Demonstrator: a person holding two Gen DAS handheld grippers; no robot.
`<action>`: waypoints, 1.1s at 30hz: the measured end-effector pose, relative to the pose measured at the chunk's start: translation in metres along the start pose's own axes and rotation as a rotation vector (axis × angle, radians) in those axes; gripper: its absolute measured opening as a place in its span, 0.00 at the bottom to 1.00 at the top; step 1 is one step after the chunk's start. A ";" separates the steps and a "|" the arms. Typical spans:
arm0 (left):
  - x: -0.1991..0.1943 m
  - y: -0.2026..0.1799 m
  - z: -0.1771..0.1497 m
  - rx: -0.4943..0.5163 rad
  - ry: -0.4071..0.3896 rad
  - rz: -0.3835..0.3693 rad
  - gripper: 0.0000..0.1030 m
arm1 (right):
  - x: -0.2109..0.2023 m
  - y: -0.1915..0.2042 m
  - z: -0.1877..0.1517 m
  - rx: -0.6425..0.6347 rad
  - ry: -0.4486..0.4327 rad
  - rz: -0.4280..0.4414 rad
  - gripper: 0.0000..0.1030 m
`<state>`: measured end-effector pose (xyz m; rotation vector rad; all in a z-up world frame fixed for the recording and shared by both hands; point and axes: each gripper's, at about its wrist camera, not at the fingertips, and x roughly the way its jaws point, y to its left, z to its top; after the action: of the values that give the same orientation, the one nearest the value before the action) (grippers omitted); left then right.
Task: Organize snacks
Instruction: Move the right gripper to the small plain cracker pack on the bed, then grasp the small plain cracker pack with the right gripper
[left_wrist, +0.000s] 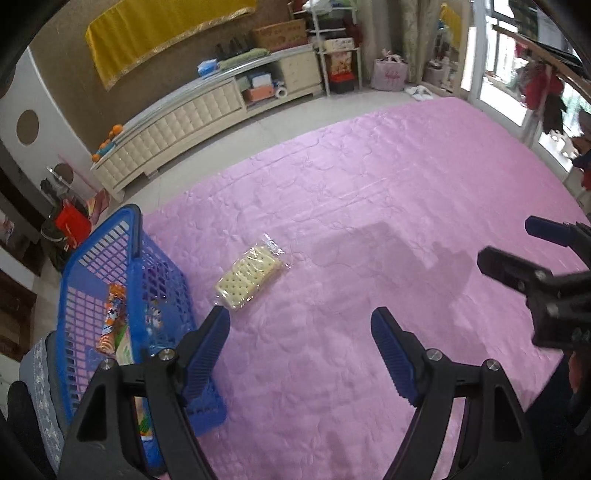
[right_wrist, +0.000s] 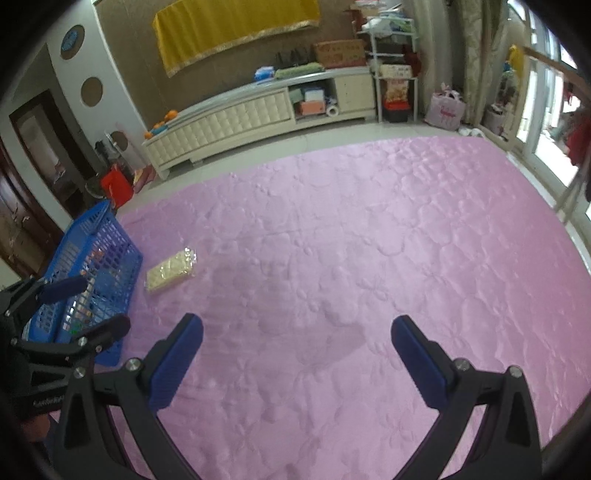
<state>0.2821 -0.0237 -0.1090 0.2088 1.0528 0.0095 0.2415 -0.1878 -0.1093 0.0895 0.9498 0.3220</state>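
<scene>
While both grippers' jaws gape empty, the cracker pack (left_wrist: 249, 277) lies beside the blue basket (left_wrist: 96, 251).

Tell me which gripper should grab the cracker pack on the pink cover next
Left, probably. The left gripper is open with the crackers just ahead of its left finger, and the basket beside it. The right gripper is open too, but the crackers lie far off to its left.

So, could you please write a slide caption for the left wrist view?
Open left hand-held gripper hovers near a cracker packet on the pink quilt, beside a blue basket holding snacks.
</scene>
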 end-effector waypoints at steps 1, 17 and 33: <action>0.005 0.001 0.002 -0.015 0.007 0.000 0.75 | 0.007 0.003 0.004 -0.029 0.010 0.017 1.00; -0.009 0.071 0.008 -0.139 -0.030 0.088 0.75 | 0.080 0.082 0.057 -0.564 0.095 0.208 1.00; -0.007 0.156 -0.022 -0.289 0.001 0.082 0.77 | 0.175 0.173 0.050 -1.021 0.222 0.316 1.00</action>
<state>0.2739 0.1325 -0.0860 -0.0104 1.0307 0.2344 0.3366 0.0338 -0.1802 -0.7499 0.8915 1.0897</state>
